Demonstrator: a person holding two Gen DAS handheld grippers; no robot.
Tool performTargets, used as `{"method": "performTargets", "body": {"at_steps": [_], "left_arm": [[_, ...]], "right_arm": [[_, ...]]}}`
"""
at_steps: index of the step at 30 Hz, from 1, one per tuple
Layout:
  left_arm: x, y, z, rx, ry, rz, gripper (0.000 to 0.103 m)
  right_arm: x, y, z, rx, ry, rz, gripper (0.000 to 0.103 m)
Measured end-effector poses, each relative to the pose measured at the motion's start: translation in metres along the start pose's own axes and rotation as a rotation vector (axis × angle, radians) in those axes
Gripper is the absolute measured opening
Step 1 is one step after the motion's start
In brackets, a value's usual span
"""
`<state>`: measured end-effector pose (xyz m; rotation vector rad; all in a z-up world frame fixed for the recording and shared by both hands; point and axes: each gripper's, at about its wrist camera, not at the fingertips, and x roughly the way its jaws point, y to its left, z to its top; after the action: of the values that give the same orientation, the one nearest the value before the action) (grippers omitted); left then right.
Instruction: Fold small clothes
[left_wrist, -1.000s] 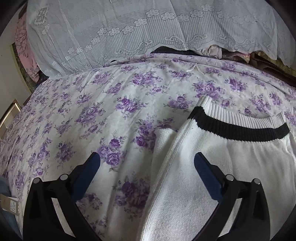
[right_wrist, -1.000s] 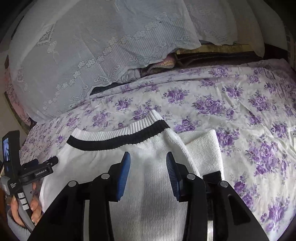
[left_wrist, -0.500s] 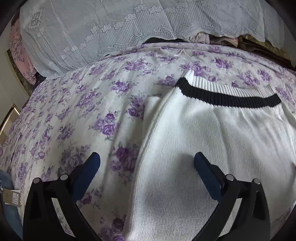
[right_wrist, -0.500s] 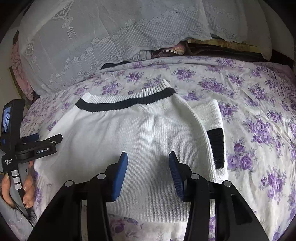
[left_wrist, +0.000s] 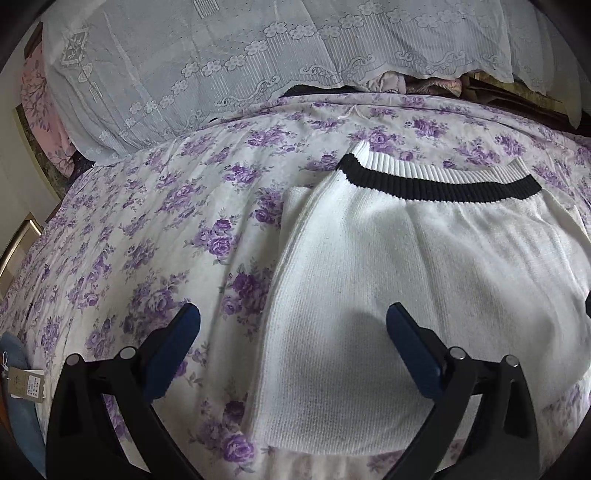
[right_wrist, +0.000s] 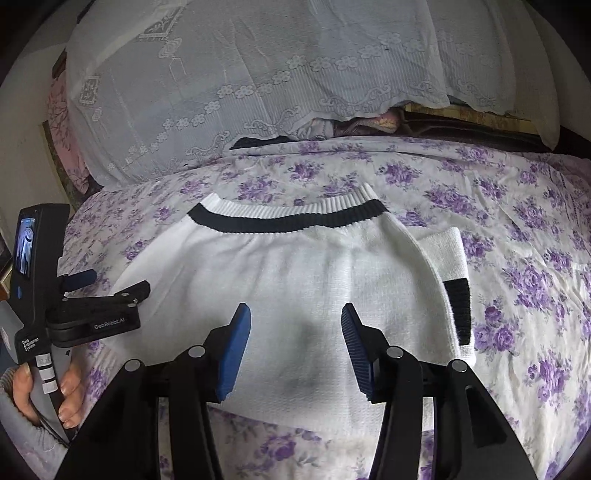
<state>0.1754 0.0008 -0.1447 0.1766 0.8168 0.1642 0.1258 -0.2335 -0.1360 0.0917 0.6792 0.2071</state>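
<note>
Right gripper (right_wrist: 295, 345): jaws apart, nothing between the blue pads, just been opening and wider than a second ago; poised above the near half of the white knit sweater (right_wrist: 295, 280). More of the garment in this view than a second ago, near hem now visible.

Left gripper (left_wrist: 293, 349): jaws wide, same spread as before, holding nothing; straddling the sweater's left folded edge, one pad over the floral bedsheet (left_wrist: 147, 229), the other over the knit. Seen also from the right wrist view at far left (right_wrist: 98, 291), held by a hand (right_wrist: 44, 391) with a grey sleeve cuff.

Sweater (left_wrist: 424, 280): flat on the sheet, folded, black-banded ribbed collar (right_wrist: 288, 218) on the far side; sleeve with black cuff (right_wrist: 458, 310) tucked along the right edge, that cuff hidden behind the gripper a second ago.

Bedsheet (right_wrist: 517, 258): white with purple roses, lightly creased.

White lace cover (left_wrist: 258, 62): draped over a heap at the far end of the bed.

Paper tag (left_wrist: 26, 382): at the lower left edge, on blue fabric.
</note>
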Motion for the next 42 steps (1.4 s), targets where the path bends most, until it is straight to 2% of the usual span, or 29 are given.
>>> {"method": "performTargets", "body": {"at_steps": [3, 7, 14, 19, 21, 24, 27, 29, 33, 35, 38, 40, 42], "left_arm": [[-0.004, -0.004, -0.007, 0.016, 0.002, -0.004, 0.098], [0.005, -0.010, -0.011, 0.041, 0.019, 0.006, 0.099], [0.003, -0.005, -0.010, 0.016, 0.019, -0.019, 0.098], [-0.016, -0.007, -0.008, 0.011, -0.039, -0.069, 0.098], [-0.019, -0.012, -0.007, 0.036, -0.057, -0.047, 0.098], [0.000, -0.014, -0.008, 0.046, 0.002, -0.019, 0.099], [0.012, -0.005, -0.007, 0.001, 0.040, -0.081, 0.099], [0.014, -0.002, -0.008, -0.014, 0.048, -0.099, 0.099], [0.010, -0.005, -0.009, -0.004, 0.033, -0.081, 0.099], [0.004, -0.001, -0.002, -0.012, 0.014, -0.080, 0.099], [0.006, 0.011, 0.022, -0.050, 0.004, -0.084, 0.099], [0.015, 0.017, 0.038, -0.078, 0.019, -0.084, 0.099], [0.033, 0.017, 0.047, -0.078, 0.067, -0.072, 0.099]], "right_arm": [[0.004, 0.012, -0.004, -0.047, 0.021, 0.006, 0.052], [0.027, 0.016, -0.013, -0.069, 0.113, -0.007, 0.059], [0.024, 0.017, -0.015, -0.068, 0.098, 0.003, 0.061], [0.013, 0.021, 0.002, -0.058, 0.031, 0.019, 0.061], [0.018, 0.025, 0.013, -0.063, 0.026, 0.008, 0.061], [0.037, 0.026, 0.022, -0.038, 0.056, 0.000, 0.061], [0.065, 0.021, 0.016, -0.006, 0.143, -0.004, 0.062], [0.064, 0.019, 0.015, -0.004, 0.125, 0.016, 0.064], [0.055, 0.014, 0.014, 0.024, 0.103, 0.031, 0.064], [0.045, 0.013, 0.020, 0.026, 0.070, 0.028, 0.064], [0.038, 0.007, 0.039, 0.019, 0.019, -0.021, 0.064], [0.043, -0.007, 0.052, 0.067, 0.021, -0.043, 0.064], [0.056, -0.023, 0.056, 0.122, 0.055, -0.066, 0.064]]}}
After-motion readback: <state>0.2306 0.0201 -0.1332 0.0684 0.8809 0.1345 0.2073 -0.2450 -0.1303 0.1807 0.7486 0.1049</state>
